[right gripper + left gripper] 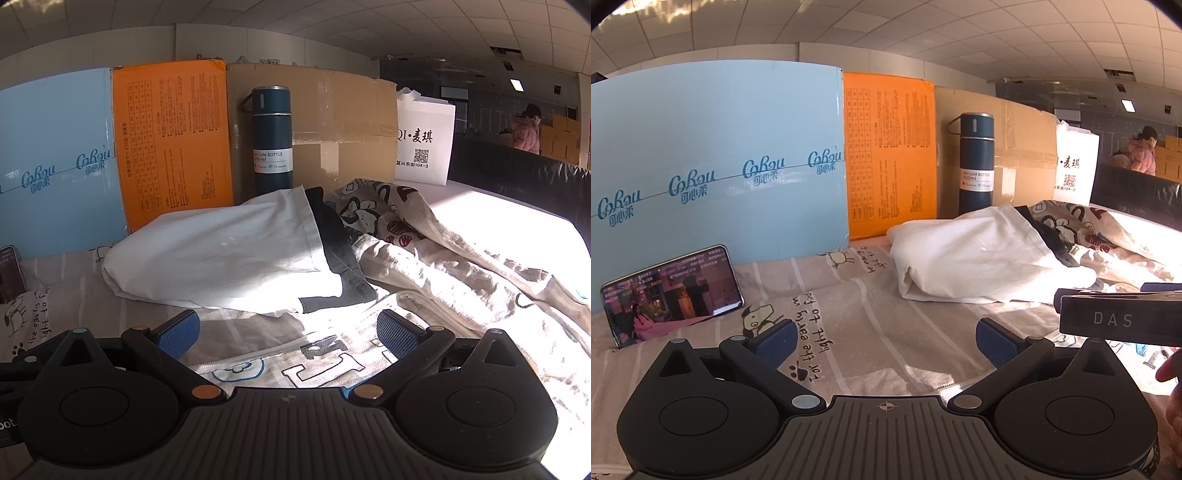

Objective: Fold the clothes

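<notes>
A folded white garment [975,254] [221,258] lies on the bed with a dark garment [340,254] [1052,236] showing under its right edge. To the right, a rumpled beige cartoon-print cloth [461,266] [1108,236] spreads out. My left gripper [886,341] is open above the striped printed sheet [849,314], short of the white garment. My right gripper [288,334] is open over the printed cloth, just in front of the white and dark garments. Nothing sits between either pair of blue pads. The right gripper's body [1119,317] shows at the right of the left wrist view.
A dark blue vacuum bottle [975,162] [271,140] stands behind the clothes against a cardboard box [332,122]. A light blue box [713,162] and an orange box [890,155] line the back. A phone [672,295] leans on the left. A white bag [424,140] stands back right; a person [526,129] sits far off.
</notes>
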### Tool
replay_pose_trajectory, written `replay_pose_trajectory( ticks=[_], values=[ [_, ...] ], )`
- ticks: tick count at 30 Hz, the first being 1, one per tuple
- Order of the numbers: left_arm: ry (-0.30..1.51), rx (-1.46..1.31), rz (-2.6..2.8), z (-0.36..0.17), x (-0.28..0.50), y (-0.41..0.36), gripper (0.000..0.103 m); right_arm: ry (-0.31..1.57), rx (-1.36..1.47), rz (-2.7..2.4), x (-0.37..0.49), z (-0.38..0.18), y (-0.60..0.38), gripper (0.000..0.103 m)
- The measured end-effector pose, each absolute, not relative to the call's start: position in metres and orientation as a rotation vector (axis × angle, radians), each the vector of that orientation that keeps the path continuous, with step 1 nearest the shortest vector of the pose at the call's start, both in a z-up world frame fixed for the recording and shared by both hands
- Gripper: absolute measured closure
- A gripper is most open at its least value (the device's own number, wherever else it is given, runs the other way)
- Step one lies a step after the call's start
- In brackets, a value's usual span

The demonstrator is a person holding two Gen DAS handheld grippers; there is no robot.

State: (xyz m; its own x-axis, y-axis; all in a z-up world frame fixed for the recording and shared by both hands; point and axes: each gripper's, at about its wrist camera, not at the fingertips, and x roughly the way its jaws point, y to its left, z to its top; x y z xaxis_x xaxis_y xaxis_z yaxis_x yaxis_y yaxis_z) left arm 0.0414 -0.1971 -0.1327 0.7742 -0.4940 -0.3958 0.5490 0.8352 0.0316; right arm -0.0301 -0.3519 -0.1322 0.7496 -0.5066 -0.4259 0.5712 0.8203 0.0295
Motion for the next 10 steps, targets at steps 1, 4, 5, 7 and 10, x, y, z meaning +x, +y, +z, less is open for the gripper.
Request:
replay_pose_trajectory(
  ticks=[1, 4, 5, 7, 10],
  values=[
    [0.387, 0.148, -0.567, -0.1328, 0.0417, -0.1971, 0.0, 0.421, 0.162, -0.593, -0.0297, -0.1325, -0.3522, 0.0],
    [0.386, 0.148, -0.567, -0.133, 0.0415, -0.197, 0.0, 0.424, 0.16, -0.589, -0.0293, -0.1328, -0.3514, 0.0],
    [0.386, 0.149, -0.567, -0.133, 0.0412, -0.1969, 0.0, 0.422, 0.161, -0.59, -0.0296, -0.1326, -0.3514, 0.0],
    [0.386, 0.149, -0.567, -0.1329, 0.0413, -0.1969, 0.0, 0.42, 0.162, -0.593, -0.0297, -0.1327, -0.3518, 0.0],
    [0.386, 0.15, -0.568, -0.1328, 0.0412, -0.197, 0.0, 0.425, 0.161, -0.589, -0.0294, -0.1329, -0.3514, 0.0]
  ],
)
